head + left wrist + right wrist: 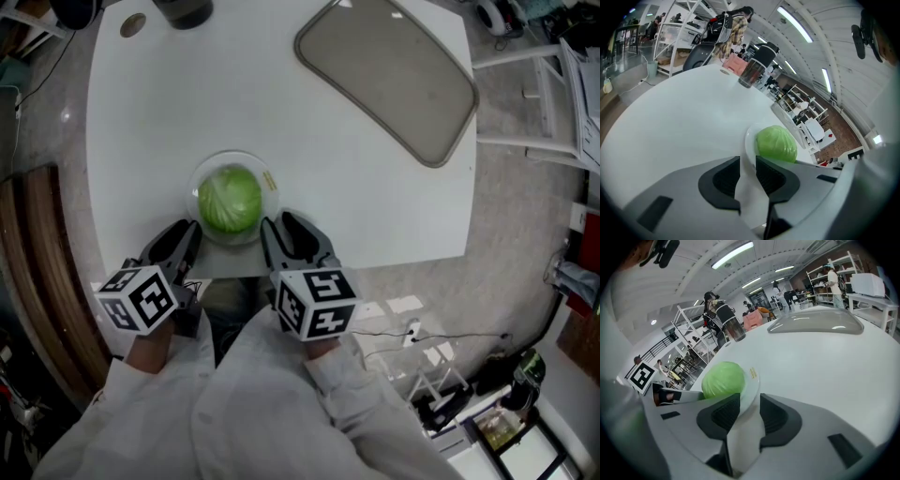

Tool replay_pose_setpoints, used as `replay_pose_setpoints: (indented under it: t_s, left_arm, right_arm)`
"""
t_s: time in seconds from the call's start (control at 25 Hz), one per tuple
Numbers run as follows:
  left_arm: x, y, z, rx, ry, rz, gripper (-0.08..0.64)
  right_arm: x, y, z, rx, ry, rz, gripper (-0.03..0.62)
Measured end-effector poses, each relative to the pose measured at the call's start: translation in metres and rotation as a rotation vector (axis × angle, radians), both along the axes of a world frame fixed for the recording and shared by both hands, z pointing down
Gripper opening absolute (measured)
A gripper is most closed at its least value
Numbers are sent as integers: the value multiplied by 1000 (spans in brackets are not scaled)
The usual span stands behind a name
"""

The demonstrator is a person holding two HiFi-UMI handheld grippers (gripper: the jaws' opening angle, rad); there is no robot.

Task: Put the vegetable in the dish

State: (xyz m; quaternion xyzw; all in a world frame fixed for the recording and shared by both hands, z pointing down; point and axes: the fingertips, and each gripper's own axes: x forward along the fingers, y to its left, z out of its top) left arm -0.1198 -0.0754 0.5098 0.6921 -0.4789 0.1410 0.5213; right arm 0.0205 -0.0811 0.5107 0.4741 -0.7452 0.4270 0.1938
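A round green cabbage (229, 199) sits in a shallow clear dish (267, 178) near the front edge of the white table (375, 197). My left gripper (187, 230) rests at the dish's lower left rim, my right gripper (277, 225) at its lower right rim. In the left gripper view the cabbage (776, 144) and the dish (749, 138) lie just beyond the jaws (747, 161), which show a narrow gap. The right gripper view has the cabbage (723, 379) in the dish (752, 378), whose rim reaches into the gap of the open jaws (750, 399); the pads do not press on it.
A large grey tray (394, 75) lies upside down at the table's far right. A dark tumbler (183, 11) stands at the far edge, with a small round disc (132, 25) to its left. The table's front edge (375, 262) runs just behind the grippers; cables and gear lie on the floor at lower right.
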Motion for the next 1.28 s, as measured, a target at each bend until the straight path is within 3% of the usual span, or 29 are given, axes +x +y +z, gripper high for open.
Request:
replay_pose_setpoints:
  t_s: [0.72,1.28]
  left_arm:
    - [4,0,-1,12,-2,9,100]
    - [7,0,-2,-43,46,-38,103]
  right_arm:
    - [-5,2,3,-24,13,6,120]
    - [-9,2,2,-53,-32,11,118]
